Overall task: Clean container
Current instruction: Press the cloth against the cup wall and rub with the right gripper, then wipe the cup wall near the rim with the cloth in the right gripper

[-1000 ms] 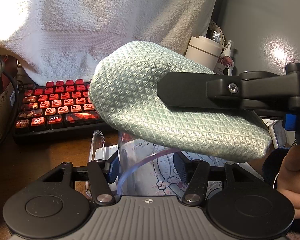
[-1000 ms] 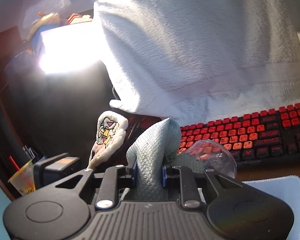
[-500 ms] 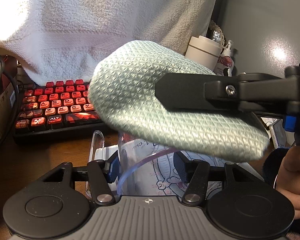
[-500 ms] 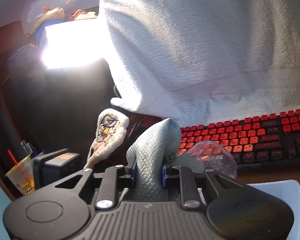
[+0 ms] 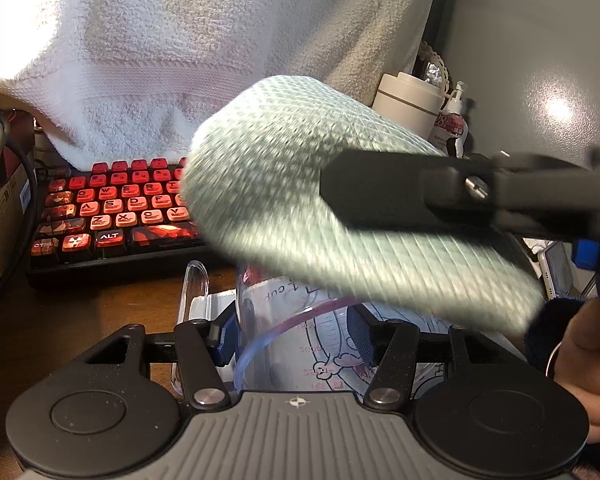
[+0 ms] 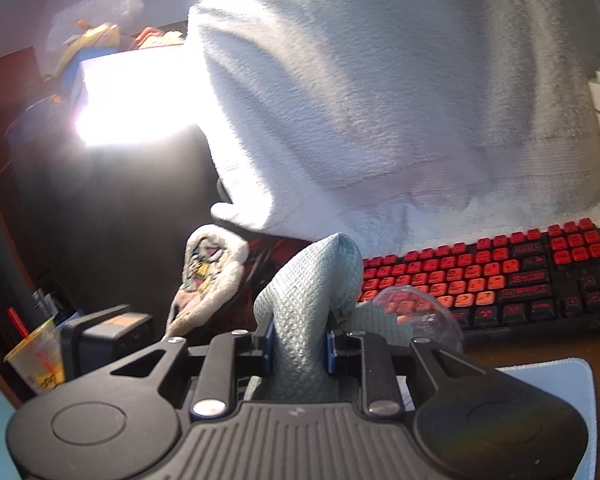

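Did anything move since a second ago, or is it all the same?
Hardly anything. The cloth in the right gripper looks blurred now, so it is shifting a little above the cup. No grip changed: the left gripper still clamps the cup and the right one still pinches the cloth. Keyboard and towel stayed put.

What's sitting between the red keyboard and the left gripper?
The clear measuring cup, clamped in the left gripper, with the green cloth above it. Bare wooden desk reaches the keyboard. Left wrist view.
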Motion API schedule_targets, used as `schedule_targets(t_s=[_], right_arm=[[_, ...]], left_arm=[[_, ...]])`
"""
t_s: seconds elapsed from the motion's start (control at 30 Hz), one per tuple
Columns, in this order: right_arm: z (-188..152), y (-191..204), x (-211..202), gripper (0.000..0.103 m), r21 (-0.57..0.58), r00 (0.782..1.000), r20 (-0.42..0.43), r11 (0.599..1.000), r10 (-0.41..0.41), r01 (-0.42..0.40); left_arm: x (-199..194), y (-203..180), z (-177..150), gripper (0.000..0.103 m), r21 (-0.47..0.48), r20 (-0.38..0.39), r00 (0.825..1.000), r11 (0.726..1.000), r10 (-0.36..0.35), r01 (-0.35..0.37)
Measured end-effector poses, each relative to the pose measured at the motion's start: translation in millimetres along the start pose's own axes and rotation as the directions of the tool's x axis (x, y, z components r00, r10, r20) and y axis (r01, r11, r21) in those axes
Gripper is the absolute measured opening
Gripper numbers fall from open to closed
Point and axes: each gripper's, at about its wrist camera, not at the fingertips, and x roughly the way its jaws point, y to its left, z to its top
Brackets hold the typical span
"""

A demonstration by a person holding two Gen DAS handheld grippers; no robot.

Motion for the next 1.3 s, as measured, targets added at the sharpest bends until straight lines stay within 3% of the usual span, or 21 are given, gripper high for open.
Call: schedule_targets(t_s=[0.1, 0.43, 0.57, 0.8, 1.3], right_arm=[[-1.6, 4.6, 0.8, 0.023, -0.025, 0.999, -0.017, 0.999, 0.032, -0.032], [4.1, -8.3, 1.9, 0.021, 0.046, 0.999, 0.010, 0.998, -0.034, 0.034], [2.1, -4.5, 1.4, 0.023, 0.024, 0.999, 0.013, 0.999, -0.036, 0.036], [0.3, -0.4, 2.1, 0.023, 0.004, 0.999, -0.023, 0.999, 0.041, -0.041], [0.9, -4.0, 2.1, 0.023, 0.020, 1.000, 0.006, 1.000, -0.021, 0.021]], left_arm=[[-0.1, -0.8, 0.1, 0.055, 0.001, 0.000, 1.000, 1.000, 0.001, -0.001], [0.2, -2.3, 0.2, 0.055, 0.004, -0.001, 1.000, 1.000, 0.003, -0.003], [0.2, -1.9, 0.5, 0.055, 0.002, -0.001, 1.000, 1.000, 0.002, -0.002], [0.1, -0.6, 0.9, 0.055, -0.001, -0.002, 1.000, 1.000, 0.000, 0.000], [-0.1, 6.9, 0.2, 0.055, -0.005, -0.004, 1.000, 1.000, -0.003, 0.003]])
